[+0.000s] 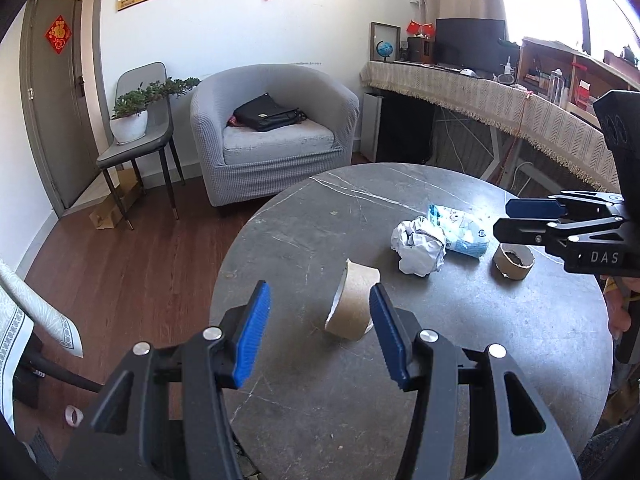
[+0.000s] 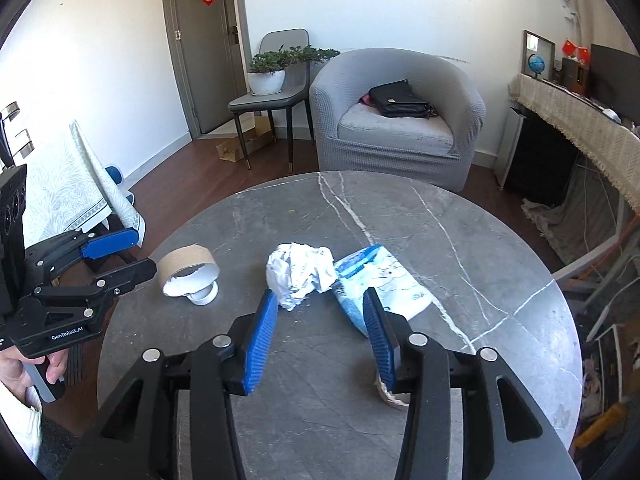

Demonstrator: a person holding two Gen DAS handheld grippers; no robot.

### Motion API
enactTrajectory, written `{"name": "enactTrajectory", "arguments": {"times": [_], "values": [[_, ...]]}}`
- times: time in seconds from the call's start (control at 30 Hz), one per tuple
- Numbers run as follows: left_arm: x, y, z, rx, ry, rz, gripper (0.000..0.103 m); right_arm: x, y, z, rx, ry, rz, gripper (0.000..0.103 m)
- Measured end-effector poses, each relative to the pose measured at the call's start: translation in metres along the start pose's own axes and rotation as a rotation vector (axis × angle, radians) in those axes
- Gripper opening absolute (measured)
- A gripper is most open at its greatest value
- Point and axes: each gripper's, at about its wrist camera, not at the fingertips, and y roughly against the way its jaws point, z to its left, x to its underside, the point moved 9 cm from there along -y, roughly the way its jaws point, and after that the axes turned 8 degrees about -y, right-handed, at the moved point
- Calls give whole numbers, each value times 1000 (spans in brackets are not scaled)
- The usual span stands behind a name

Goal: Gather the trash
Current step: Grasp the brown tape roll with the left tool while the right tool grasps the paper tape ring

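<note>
On the round grey marble table (image 1: 304,400) (image 2: 500,248) lie several pieces of trash. A brown paper cup (image 1: 354,304) (image 2: 188,270) rests on its side. Beside it are a crumpled white paper ball (image 1: 420,248) (image 2: 300,272) and a blue-and-white plastic wrapper (image 1: 460,232) (image 2: 384,284). A short cardboard roll (image 1: 514,262) (image 2: 386,394) is partly hidden behind my right finger. My left gripper (image 1: 319,286) (image 2: 142,252) is open just short of the cup, with nothing gripped. My right gripper (image 2: 319,294) (image 1: 502,218) is open above the table, close to the paper ball and wrapper.
Beyond the table stands a grey armchair (image 1: 276,132) (image 2: 400,120) with a black bag on it. A chair with a potted plant (image 1: 132,120) (image 2: 268,76) is by the door. A cloth-covered desk (image 1: 500,104) runs along the right. A draped cloth (image 2: 76,192) hangs at the left.
</note>
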Motion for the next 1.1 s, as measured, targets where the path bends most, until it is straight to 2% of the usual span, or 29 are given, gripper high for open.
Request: {"name": "enactTrajectory", "arguments": {"times": [0.2,0.33,0.4,0.53,0.6,0.83,1.0,1.1], "values": [[-6,-15,-13,36,2,8,55,0,4,-29,9,-34,-11,56],[-6,-23,-19,56,11,24,49,8,1,-39,9,-35,15,56],[-5,-28,-22,53,2,41,43,13,0,-41,5,-32,23,56],[-1,-33,-24,53,6,68,23,19,-3,-44,16,-22,49,58],[-2,-32,-25,53,10,65,22,24,-6,-44,14,-12,70,61],[-6,-24,-27,57,12,45,22,36,-13,-42,41,24,104,61],[-10,-15,-20,63,43,18,22,35,-17,-45,103,46,101,62],[-12,-9,-15,92,83,4,22,36,-20,-49,131,37,107,63]]}}
